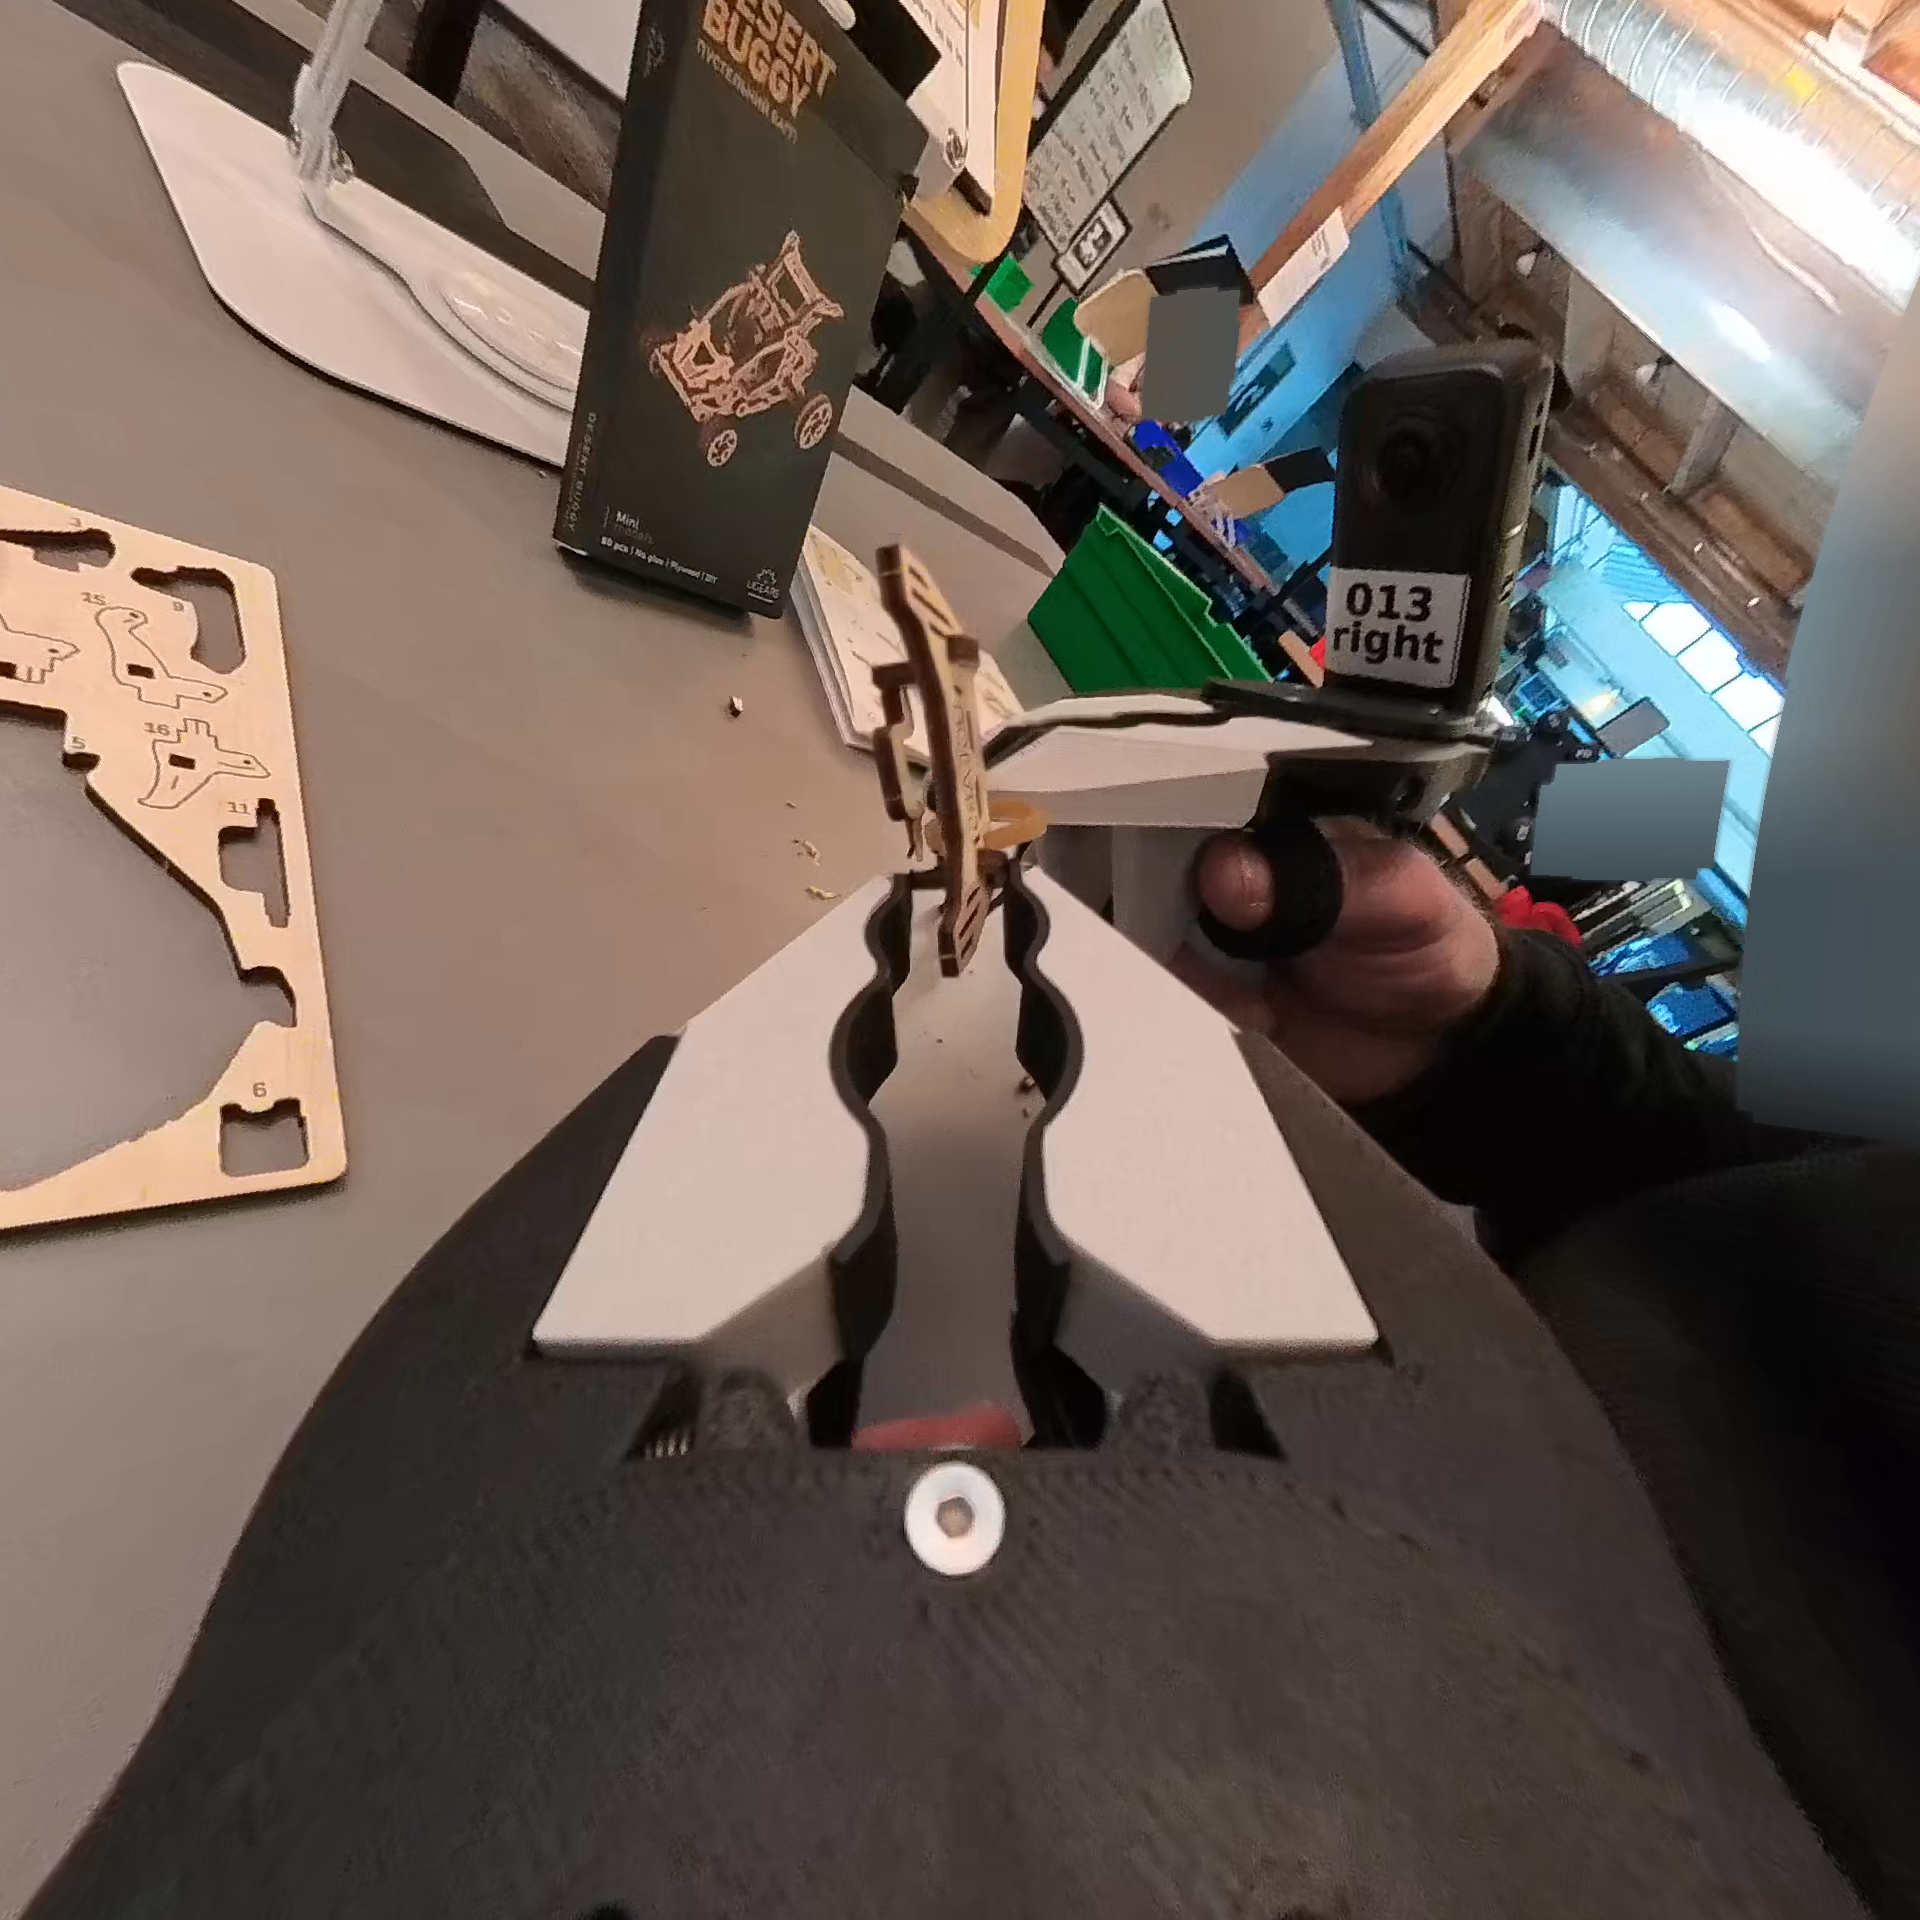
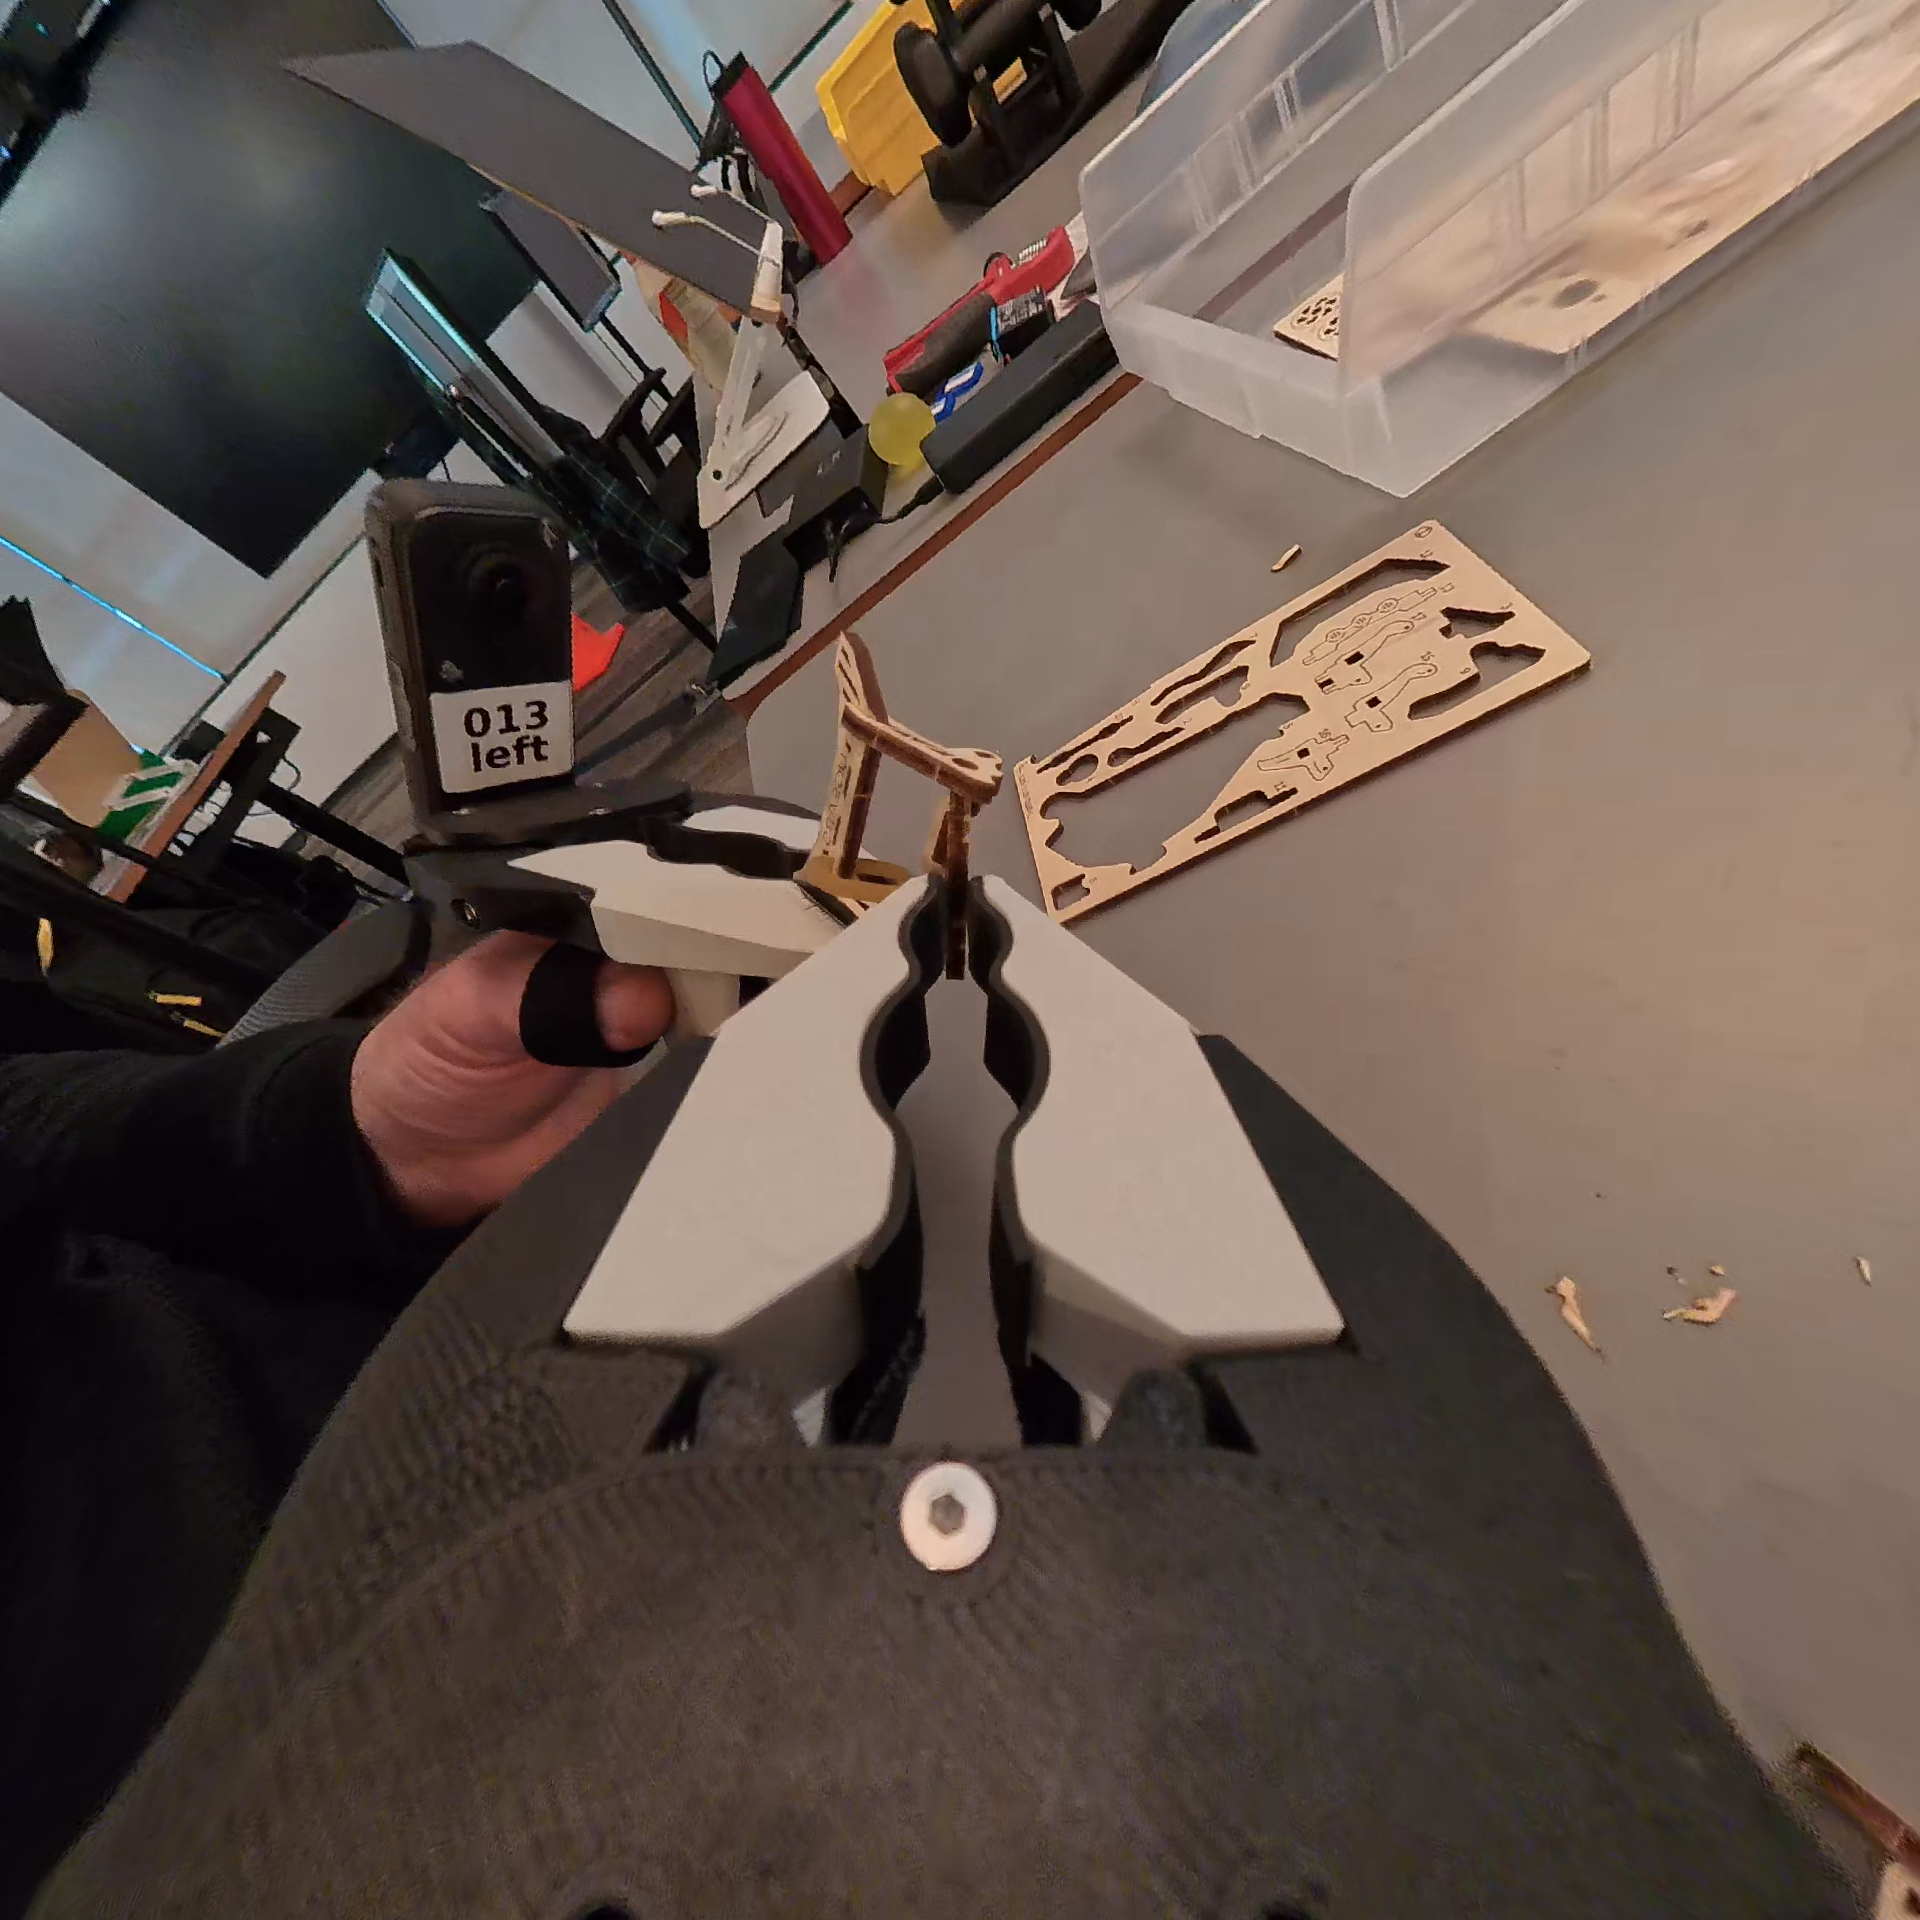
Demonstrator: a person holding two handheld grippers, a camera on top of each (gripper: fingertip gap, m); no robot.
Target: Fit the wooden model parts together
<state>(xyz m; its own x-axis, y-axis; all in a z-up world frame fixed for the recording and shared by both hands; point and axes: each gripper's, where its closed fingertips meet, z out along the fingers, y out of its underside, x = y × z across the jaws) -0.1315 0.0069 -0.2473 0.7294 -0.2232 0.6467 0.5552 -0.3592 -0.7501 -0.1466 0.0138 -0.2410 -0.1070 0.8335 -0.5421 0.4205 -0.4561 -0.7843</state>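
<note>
Even, soft indoor light falls over the grey table (image 1: 499,790) — shadows beneath the wooden sheet (image 2: 1299,717) are faint. Bright daylight blows out the windows (image 1: 1704,644) far right. Both wide-angle views bend hard at the edges, and the background shelves go soft — slightly smeared.

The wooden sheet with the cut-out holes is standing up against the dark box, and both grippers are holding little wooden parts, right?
Not quite. The wooden sheet lies flat on the grey table, apart from the dark box, as the left wrist view shows. Both the left gripper and the right gripper do hold wooden parts.
</note>
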